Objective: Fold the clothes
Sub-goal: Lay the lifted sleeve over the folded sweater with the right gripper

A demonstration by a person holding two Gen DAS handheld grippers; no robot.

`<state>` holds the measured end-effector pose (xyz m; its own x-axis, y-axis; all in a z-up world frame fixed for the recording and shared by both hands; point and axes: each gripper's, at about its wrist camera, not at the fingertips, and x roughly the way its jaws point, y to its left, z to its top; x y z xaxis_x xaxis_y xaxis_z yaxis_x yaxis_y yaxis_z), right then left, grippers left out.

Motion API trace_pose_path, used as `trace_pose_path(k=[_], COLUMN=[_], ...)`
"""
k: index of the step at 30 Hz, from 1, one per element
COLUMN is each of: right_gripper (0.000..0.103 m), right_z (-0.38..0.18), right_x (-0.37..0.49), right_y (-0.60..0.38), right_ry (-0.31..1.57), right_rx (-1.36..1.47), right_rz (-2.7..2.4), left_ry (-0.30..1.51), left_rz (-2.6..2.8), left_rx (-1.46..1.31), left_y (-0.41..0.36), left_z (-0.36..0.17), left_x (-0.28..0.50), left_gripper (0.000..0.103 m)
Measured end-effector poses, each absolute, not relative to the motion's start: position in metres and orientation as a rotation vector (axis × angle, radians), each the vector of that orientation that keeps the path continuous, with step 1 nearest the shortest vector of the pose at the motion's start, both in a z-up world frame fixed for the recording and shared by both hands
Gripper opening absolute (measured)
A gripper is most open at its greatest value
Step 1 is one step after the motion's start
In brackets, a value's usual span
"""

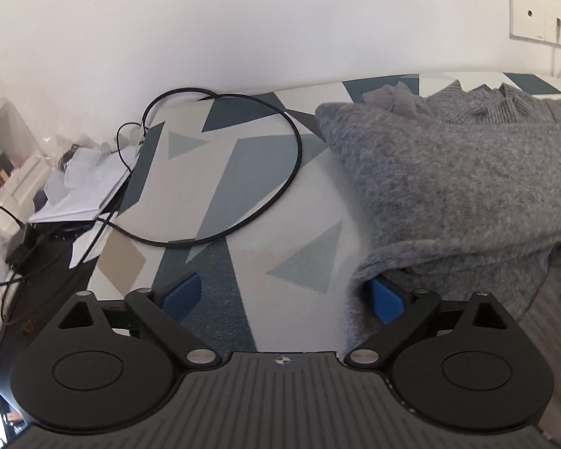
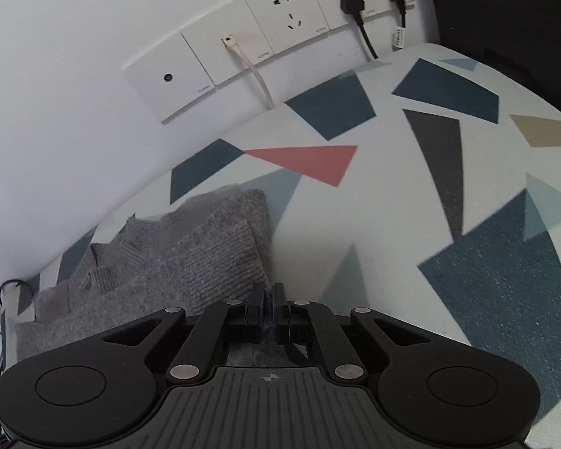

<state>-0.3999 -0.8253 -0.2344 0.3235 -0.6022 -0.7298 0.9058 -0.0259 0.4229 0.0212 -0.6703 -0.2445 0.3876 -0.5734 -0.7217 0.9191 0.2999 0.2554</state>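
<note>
White wall (image 2: 74,18) backs a tabletop (image 1: 280,194) covered in a pale cloth printed with dark blue, grey, tan and red triangles. On that wall, in the upper middle of the right wrist view, a row of white socket plates (image 2: 288,18) carries two black plugs and a white cable. A thin black cable (image 1: 280,187) loops across the cloth at centre left of the left wrist view, near a white booklet (image 1: 82,198) at the table's left edge.

A grey knitted sweater (image 1: 448,187) lies bunched at the right of that view. The left gripper (image 1: 284,293) stands wide apart, its right blue pad (image 1: 385,297) tucked under the sweater's edge, nothing pinched between the pads. The right gripper (image 2: 267,307), at lower centre, is closed tight, beside the sweater's ribbed fold (image 2: 213,262); whether it pinches fabric I cannot tell.
</note>
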Motion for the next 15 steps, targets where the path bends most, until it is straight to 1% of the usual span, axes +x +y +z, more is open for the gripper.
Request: trace_pose_path(k=[5,6,8,10,11,12,13,14,15], right_gripper=[0.004,0.006,0.022,0.028,0.034,0.037,0.043,0.046,0.047], right_z=[-0.227,-0.225,-0.217,-0.207,-0.203,-0.198,-0.195,-0.193,-0.193], right_x=[-0.395,-0.396,-0.396,-0.398,-0.395,-0.392,-0.388,-0.382,-0.376], right_y=[-0.828,-0.828,-0.825,-0.818,-0.816,-0.814,-0.812,-0.812,-0.812], right_ry=[0.417,0.429,0.433,0.385,0.389,0.394,0.404,0.428,0.449], right_rx=[0.968,0.957,0.932,0.891,0.857,0.823,0.788,0.756,0.733], right_rz=[-1.278,-1.305,-1.35,-1.337,-1.322,-1.308,-1.293,-1.275,-1.255], left_ry=[0.602,0.61,0.643,0.681,0.7,0.706,0.693,0.672,0.64], left_rz=[-1.07,-1.07,-1.076,-1.086,-1.093,-1.107,-1.143,-1.189,-1.238], left_rx=[0.729,0.738,0.733,0.706,0.675,0.636,0.591,0.545,0.513], left_y=[-0.67,-0.668,-0.661,-0.653,-0.649,-0.645,-0.642,-0.639,-0.639], left_z=[-0.241,-0.24,-0.234,-0.227,-0.222,-0.217,-0.21,-0.204,-0.198], left_x=[0.028,0.028,0.031,0.034,0.036,0.036,0.035,0.033,0.029], left_gripper=[0.1,0.1,0.1,0.1,0.099,0.099,0.099,0.099,0.099])
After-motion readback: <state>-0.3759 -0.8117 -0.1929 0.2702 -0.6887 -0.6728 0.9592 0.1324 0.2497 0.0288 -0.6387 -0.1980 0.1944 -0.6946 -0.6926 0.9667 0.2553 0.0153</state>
